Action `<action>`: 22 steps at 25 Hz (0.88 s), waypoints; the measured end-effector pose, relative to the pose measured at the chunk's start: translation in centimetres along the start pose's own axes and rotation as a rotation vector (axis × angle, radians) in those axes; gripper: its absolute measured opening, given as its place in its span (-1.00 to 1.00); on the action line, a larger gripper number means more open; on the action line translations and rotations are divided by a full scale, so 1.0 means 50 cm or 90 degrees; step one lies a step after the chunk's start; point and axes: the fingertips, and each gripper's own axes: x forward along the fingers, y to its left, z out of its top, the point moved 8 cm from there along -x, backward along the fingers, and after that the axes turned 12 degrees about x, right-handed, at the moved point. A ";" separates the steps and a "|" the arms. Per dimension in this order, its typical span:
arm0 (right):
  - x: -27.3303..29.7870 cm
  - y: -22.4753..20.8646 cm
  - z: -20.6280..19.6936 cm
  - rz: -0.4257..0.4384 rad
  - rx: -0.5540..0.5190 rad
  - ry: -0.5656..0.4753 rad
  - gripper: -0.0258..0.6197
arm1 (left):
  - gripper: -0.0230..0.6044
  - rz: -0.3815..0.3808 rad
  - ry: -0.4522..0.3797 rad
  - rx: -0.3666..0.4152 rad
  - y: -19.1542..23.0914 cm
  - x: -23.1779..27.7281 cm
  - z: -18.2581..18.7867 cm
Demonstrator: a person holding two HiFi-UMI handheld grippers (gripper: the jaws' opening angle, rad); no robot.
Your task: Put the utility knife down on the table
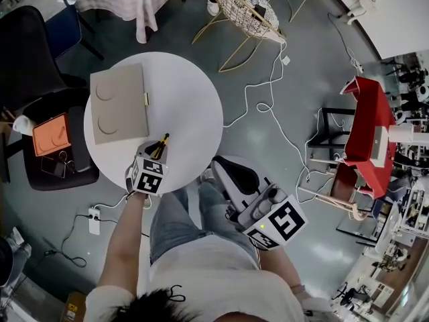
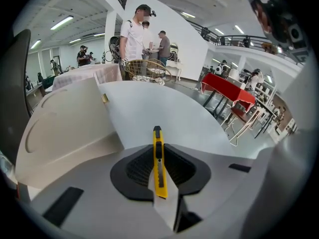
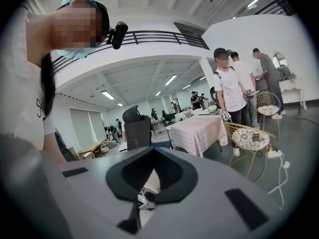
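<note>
A yellow utility knife [image 2: 158,163] is pinched between the jaws of my left gripper [image 2: 160,185], its black-tipped end pointing out over the round white table [image 2: 164,108]. In the head view that left gripper [image 1: 156,154] hovers at the table's near edge [image 1: 191,99], shut on the knife [image 1: 161,144]. My right gripper [image 1: 226,168] is held off the table beside the person's knee. In its own view the right gripper [image 3: 149,183] looks shut with nothing between its dark pads.
A flat cardboard sheet [image 1: 119,102] with two round cut marks covers the table's left half. A black chair holding an orange tray [image 1: 51,134] stands at the left. Cables and a power strip [image 1: 94,221] lie on the floor. A wire chair [image 1: 248,9] stands beyond the table.
</note>
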 end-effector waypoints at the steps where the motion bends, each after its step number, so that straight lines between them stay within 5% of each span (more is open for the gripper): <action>1: -0.002 0.000 0.001 0.000 0.000 0.000 -0.90 | -0.71 -0.001 0.000 0.000 0.000 0.000 0.000; 18: -0.016 0.004 0.021 0.039 -0.021 0.001 -0.90 | -0.71 0.032 -0.036 -0.037 0.008 -0.029 0.019; 22: -0.021 0.003 0.028 0.057 -0.027 0.001 -0.90 | -0.88 0.061 -0.061 -0.054 0.006 -0.052 0.033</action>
